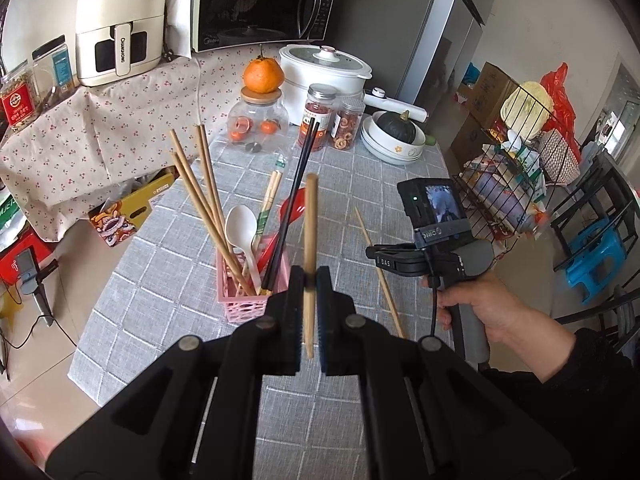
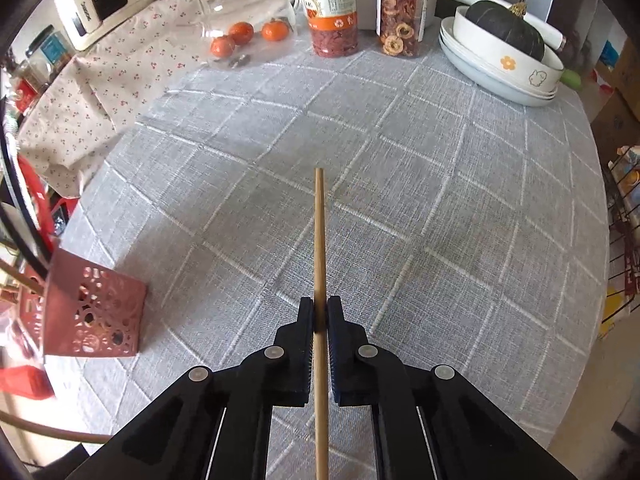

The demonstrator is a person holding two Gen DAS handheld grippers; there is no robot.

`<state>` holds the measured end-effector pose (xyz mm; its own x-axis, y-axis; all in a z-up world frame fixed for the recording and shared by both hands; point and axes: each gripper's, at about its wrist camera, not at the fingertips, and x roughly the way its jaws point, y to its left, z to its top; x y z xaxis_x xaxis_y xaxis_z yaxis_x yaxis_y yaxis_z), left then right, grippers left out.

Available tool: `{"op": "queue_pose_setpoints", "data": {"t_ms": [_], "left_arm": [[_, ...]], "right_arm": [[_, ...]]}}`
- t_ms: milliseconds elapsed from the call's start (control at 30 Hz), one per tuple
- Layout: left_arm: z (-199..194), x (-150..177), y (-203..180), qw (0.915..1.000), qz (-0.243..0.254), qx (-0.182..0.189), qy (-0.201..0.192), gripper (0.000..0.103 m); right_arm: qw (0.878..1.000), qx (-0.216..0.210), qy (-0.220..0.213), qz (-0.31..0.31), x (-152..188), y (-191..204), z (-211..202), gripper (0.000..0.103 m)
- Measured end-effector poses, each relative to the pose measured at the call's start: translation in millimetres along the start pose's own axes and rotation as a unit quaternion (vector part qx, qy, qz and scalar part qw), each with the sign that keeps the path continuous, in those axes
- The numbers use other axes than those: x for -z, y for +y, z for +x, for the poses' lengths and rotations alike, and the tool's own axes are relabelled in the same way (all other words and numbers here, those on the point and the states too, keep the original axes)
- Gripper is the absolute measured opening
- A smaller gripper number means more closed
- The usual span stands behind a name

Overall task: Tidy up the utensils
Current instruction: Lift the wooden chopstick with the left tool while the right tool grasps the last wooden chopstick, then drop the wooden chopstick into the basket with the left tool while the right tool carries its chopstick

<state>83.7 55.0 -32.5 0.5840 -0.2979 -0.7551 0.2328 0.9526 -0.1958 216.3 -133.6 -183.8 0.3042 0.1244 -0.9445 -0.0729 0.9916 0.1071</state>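
Observation:
My left gripper (image 1: 309,276) is shut on a wooden chopstick (image 1: 310,240) that stands nearly upright above the table, just right of the pink utensil basket (image 1: 248,304). The basket holds several wooden chopsticks (image 1: 200,200), a black pair (image 1: 296,200), a white spoon (image 1: 242,228) and a red spoon (image 1: 290,210). In the left wrist view the right gripper (image 1: 370,254) points down over a second wooden chopstick (image 1: 380,276) on the cloth. In the right wrist view my right gripper (image 2: 319,308) is shut on that chopstick (image 2: 319,232), which lies along the grey cloth; the basket (image 2: 92,312) sits at the left.
Along the far edge of the grey checked tablecloth (image 2: 440,200) stand a glass jar with small oranges (image 2: 248,28), two jars of dried fruit (image 2: 332,12), and stacked white dishes with a dark squash (image 2: 504,56). A wire rack (image 1: 516,168) stands right of the table.

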Motion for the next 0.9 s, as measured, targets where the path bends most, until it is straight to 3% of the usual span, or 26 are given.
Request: {"op": "queue_pose_setpoints", "data": {"t_ms": [267,433,633,900], "left_arm": [[-22,-7,2,0.9985,-0.006,-0.013,-0.052,0.007],[-35,-13,0,0.9958,-0.012,-0.014,-0.09,0.007],[-45,-21,-2,0.9904,-0.011,-0.04,-0.132,0.007],[-40,-25,7,0.9862,-0.016,-0.071,-0.149,0.007]], "right_arm": [[0.996,-0.046,-0.075,0.001,16,-5,-76,0.007],[0.99,-0.071,-0.122,-0.011,23,1,-121,0.007],[0.98,-0.089,-0.174,-0.041,34,16,-169,0.007],[0.972,-0.104,-0.199,-0.071,39,33,-198,0.007]]}}
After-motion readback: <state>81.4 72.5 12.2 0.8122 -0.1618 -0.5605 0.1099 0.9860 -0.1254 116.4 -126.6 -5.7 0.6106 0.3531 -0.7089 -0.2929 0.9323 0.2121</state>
